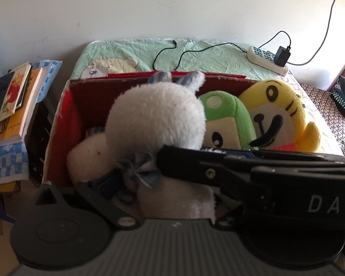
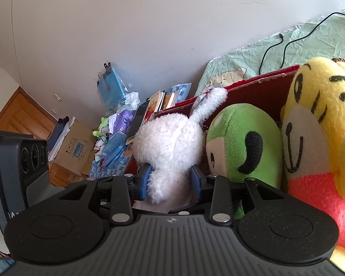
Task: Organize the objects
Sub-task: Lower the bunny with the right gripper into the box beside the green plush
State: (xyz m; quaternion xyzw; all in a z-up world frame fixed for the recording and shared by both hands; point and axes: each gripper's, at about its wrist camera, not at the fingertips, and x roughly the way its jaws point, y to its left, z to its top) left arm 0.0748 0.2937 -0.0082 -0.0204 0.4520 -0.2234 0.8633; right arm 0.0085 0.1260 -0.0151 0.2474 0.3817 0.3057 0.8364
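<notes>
A red cardboard box (image 1: 57,124) stands on the bed and holds three plush toys. The white bunny (image 1: 156,112) (image 2: 170,142) is at its left end, head down into the box, with a blue bow at its neck. Beside it are a green plush (image 1: 227,119) (image 2: 243,142) and a yellow plush (image 1: 285,115) (image 2: 315,119). My right gripper (image 2: 171,181) is shut on the white bunny, its blue pads (image 2: 145,181) pressing the body. In the left wrist view the right gripper (image 1: 168,163) crosses from the right. My left gripper (image 1: 172,191) is spread wide around the bunny's lower body, its right finger hidden.
Books and a phone (image 1: 11,105) are stacked left of the box. A power strip (image 1: 266,59) with a charger and black cable lies on the green sheet (image 1: 195,55) behind. Bags and toys (image 2: 117,124) and a cardboard carton (image 2: 73,147) crowd the floor by the wall.
</notes>
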